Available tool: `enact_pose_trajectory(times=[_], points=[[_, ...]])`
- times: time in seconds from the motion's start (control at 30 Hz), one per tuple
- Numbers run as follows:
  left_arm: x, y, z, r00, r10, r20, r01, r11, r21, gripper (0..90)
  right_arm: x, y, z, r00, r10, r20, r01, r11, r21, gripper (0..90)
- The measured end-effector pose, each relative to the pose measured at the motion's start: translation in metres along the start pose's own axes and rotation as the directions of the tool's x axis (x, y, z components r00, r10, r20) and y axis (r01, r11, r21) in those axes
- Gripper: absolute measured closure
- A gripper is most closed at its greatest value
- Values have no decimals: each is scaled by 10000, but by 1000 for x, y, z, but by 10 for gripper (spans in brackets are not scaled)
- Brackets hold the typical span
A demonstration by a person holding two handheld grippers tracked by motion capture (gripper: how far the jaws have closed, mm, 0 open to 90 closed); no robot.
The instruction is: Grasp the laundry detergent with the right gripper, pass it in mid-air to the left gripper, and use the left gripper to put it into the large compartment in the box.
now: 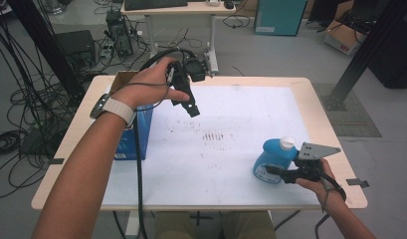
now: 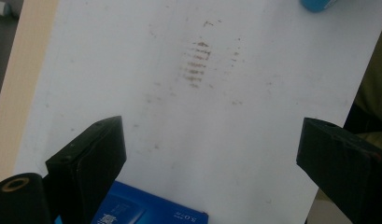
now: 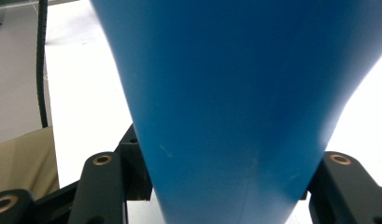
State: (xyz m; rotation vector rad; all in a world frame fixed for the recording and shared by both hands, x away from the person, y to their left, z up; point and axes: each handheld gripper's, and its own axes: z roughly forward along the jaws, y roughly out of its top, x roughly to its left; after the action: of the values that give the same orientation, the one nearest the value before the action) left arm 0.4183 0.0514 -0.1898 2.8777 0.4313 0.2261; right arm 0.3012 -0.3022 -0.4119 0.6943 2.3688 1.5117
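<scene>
A blue bottle (image 1: pixel 273 159) with a white cap (image 1: pixel 287 143) lies tilted at the right of the white sheet (image 1: pixel 231 169). My right gripper (image 1: pixel 274 172) is shut on its body; up close the blue bottle (image 3: pixel 235 93) sits between both jaws of the right gripper (image 3: pixel 226 186). My left gripper (image 1: pixel 192 107) hangs in the air over the sheet's far left, pointing down. The left gripper (image 2: pixel 212 135) stands open with nothing between its jaws. A blue box (image 1: pixel 141 134) stands under the left wrist, and the blue box's (image 2: pixel 151 210) corner shows below the jaws.
Brown smudges (image 1: pixel 213 135) mark the middle of the sheet, and the smudges (image 2: pixel 196 63) lie ahead of the left jaws. A cardboard flap (image 1: pixel 122 78) sits behind the blue box. Cables lie on the floor at left; a desk (image 1: pixel 181 10) stands beyond the table.
</scene>
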Motion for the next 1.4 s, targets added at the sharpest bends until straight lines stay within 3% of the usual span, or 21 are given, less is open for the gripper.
enact_pose_trajectory(times=[1.4], points=[[0, 1, 1, 10000, 26, 50, -26, 10000, 47, 86, 0, -1, 0, 10000, 9, -13, -9, 10000, -59, 424]])
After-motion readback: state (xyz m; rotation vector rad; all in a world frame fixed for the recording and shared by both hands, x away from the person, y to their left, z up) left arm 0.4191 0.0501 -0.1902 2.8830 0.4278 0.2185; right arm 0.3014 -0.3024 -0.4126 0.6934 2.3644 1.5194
